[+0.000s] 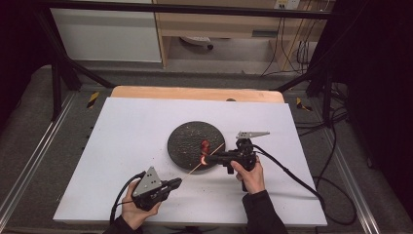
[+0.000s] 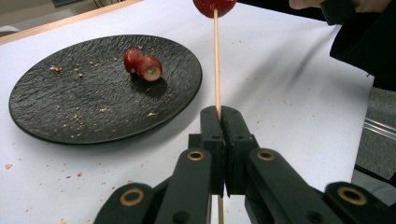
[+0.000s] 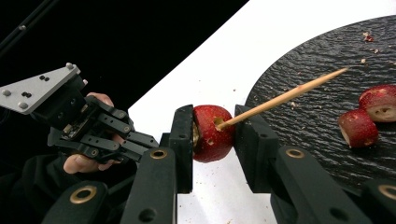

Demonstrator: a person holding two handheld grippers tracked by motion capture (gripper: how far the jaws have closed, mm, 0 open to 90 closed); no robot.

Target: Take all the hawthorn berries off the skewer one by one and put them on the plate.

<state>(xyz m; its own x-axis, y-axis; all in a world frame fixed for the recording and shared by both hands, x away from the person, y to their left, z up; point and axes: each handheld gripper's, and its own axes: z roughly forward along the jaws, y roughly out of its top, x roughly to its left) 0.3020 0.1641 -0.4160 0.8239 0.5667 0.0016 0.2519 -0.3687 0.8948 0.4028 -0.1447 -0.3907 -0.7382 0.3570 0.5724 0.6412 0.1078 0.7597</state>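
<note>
Overhead, the high view lays out the whole scene: a white table (image 1: 122, 146) with a round black slate plate (image 1: 187, 141) at its centre, the left gripper (image 1: 176, 183) low and near the front edge, the right gripper (image 1: 210, 158) at the plate's near rim, and a thin wooden skewer (image 1: 207, 157) running diagonally between them. What that view leaves too small to read, the gripper views make plain. From the left gripper view, the left gripper (image 2: 219, 114) has its jaws pressed together on the skewer (image 2: 216, 60), which rises straight from between them to a red strawberry piece (image 2: 215, 5) at the top edge; two more strawberry pieces (image 2: 143, 65) lie touching each other on the plate (image 2: 70, 107), amid scattered crumbs. From the right gripper view, the right gripper (image 3: 213, 130) has its jaws set on either side of the speared strawberry piece (image 3: 212, 132), the left one touching it, the right one just beside it. The skewer (image 3: 285, 97) passes through the fruit and its pointed tip juts out over the plate (image 3: 317, 56), near the two loose pieces (image 3: 369, 114). Farther off in that view sits the left gripper (image 3: 100, 135), held in a hand (image 3: 86, 161).
</note>
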